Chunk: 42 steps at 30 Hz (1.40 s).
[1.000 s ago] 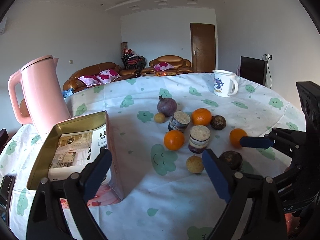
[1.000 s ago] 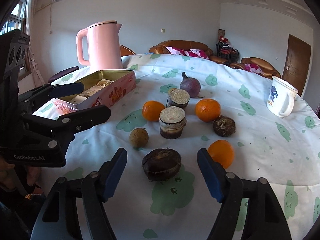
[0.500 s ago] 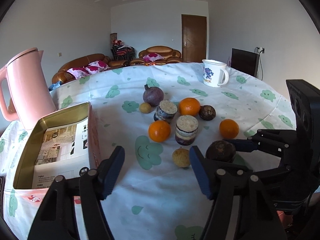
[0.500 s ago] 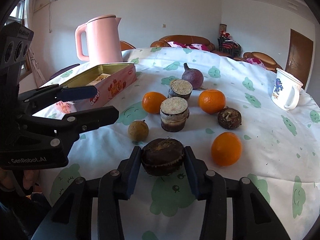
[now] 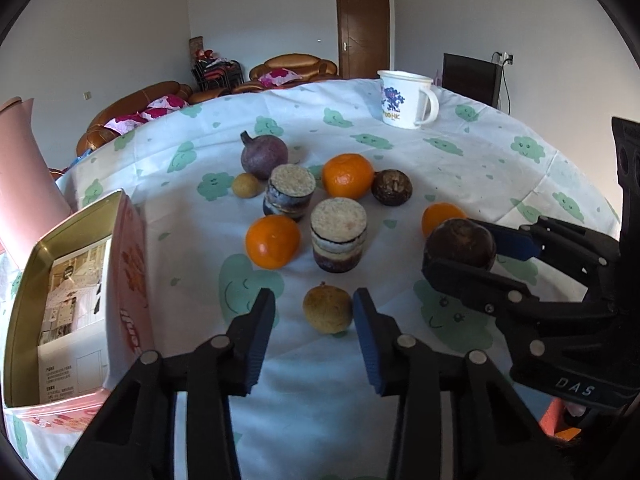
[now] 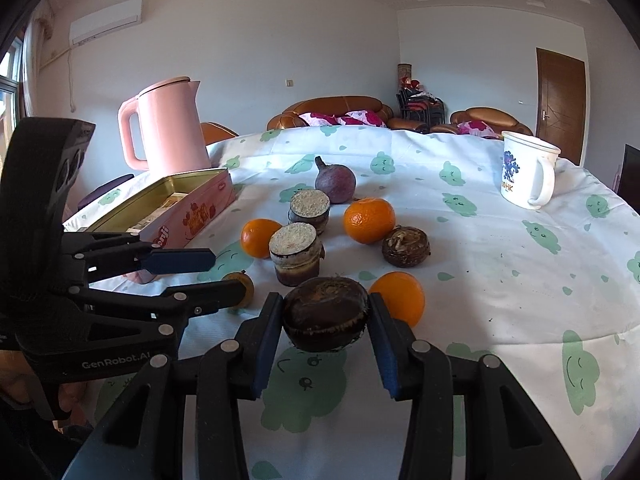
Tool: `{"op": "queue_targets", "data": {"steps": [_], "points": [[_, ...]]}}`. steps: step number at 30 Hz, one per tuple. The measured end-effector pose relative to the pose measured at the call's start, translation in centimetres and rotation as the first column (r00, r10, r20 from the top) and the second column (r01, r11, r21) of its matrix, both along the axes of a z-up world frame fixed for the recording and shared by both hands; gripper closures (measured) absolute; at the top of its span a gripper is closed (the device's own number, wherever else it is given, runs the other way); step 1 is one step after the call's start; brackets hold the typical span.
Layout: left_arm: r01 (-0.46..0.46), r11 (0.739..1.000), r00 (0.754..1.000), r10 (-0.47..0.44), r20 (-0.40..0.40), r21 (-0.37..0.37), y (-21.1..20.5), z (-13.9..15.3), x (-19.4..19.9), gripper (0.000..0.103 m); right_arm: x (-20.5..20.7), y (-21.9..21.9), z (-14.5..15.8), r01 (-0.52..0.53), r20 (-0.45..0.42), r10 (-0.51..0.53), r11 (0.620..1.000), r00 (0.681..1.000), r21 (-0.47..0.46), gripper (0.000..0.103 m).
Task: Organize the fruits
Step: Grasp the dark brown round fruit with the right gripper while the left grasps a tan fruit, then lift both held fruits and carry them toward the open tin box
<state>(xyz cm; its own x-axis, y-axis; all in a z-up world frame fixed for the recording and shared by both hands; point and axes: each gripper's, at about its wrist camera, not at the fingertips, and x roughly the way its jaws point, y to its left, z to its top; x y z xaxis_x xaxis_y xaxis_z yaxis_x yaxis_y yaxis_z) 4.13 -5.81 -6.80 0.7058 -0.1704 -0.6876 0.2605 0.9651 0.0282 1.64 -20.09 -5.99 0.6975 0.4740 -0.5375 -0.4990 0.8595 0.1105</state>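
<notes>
Fruits: right gripper jaws clamp dark fruit; "GenRobot.AI" left gripper jaws closing around longan.

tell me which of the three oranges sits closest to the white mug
The orange in the back row, beside the small dark brown fruit; the other two lie nearer the camera, farther from the mug.

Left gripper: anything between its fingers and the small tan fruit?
Nothing. In the left wrist view the small tan fruit sits between the closing left gripper's fingers, with only bare tablecloth in the gaps.
</notes>
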Motion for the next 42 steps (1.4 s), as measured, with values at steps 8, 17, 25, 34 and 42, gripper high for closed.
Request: {"op": "queue_targets", "data": {"steps": [8,17,25,34,42], "points": [[0.033,0.999,0.999,-0.034,-0.04,-0.024,-0.5,-0.5,0.9,0.072,0.0,0.0,-0.1,-0.014,-0.001,0.014,1.0,1.0,-0.002,0.058],[0.032,0.998,0.999,-0.032,0.007,-0.051,0.2,0.0,0.2,0.072,-0.7,0.2,-0.1,-0.021,0.045,0.021,1.0,0.999,-0.015,0.058],[0.032,0.998,0.997,-0.028,0.066,-0.058,0.3,0.6,-0.5,0.072,-1.1,0.2,0.1,-0.026,0.074,0.027,1.0,0.997,-0.014,0.058],[0.026,0.997,0.993,-0.017,0.119,-0.077,0.7,1.0,-1.2,0.072,-1.5,0.1,0.2,-0.03,0.105,0.03,1.0,0.994,-0.004,0.058],[0.016,0.996,0.988,-0.001,0.155,-0.093,1.1,1.4,-1.7,0.072,-1.7,-0.1,0.2,-0.035,0.12,0.034,0.999,0.992,0.004,0.058]]}}
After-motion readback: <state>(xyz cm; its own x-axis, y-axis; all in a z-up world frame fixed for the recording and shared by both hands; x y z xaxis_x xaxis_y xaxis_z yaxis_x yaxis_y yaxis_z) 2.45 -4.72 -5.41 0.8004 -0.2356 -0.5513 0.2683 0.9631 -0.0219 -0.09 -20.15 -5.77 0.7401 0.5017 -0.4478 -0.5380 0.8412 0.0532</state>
